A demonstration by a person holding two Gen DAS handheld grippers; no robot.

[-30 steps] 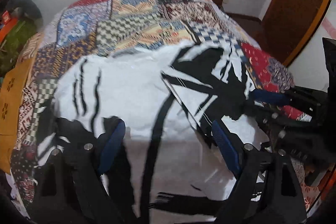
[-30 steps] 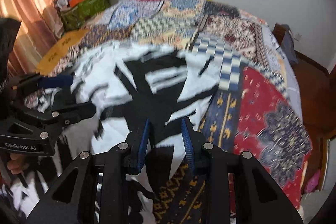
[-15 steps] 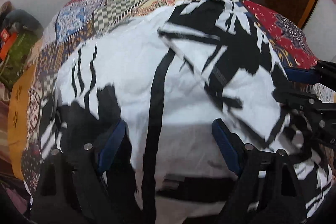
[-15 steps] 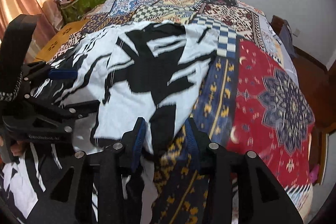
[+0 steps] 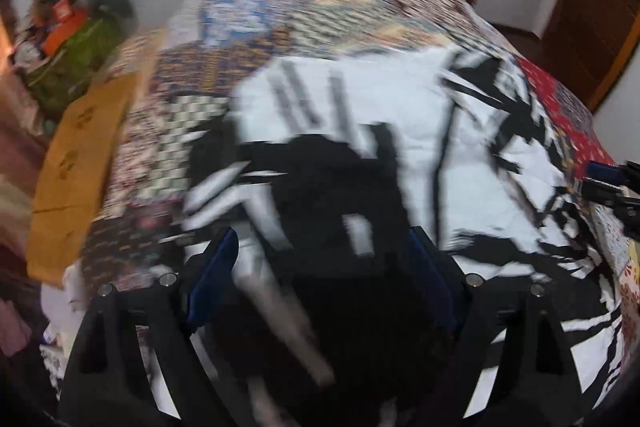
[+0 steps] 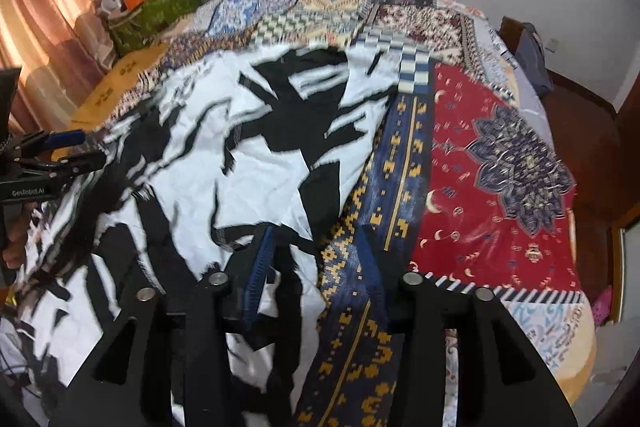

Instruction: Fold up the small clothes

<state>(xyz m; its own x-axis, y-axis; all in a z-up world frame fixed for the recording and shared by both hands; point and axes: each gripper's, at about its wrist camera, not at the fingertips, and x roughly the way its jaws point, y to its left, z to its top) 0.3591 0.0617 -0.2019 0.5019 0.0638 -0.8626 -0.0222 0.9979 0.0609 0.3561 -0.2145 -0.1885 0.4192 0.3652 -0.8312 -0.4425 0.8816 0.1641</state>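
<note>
Black-and-white patterned garment (image 6: 240,155) spread on patchwork bedspread (image 6: 496,163), left tongs (image 5: 320,267) spread wide over cloth, right tongs (image 6: 316,255) opening, garment edge lying between them.

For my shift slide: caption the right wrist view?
Right gripper jaws opening over the black-and-white garment edge on the patchwork bedspread.

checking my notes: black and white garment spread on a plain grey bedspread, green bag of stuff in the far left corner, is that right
Not quite. The bedspread is not plain grey: it is a multicoloured patchwork of red, blue, yellow and checkered panels, as the right wrist view shows clearly. The rest holds: the black and white garment lies spread on it, and the green bag sits in the far left corner.
</note>
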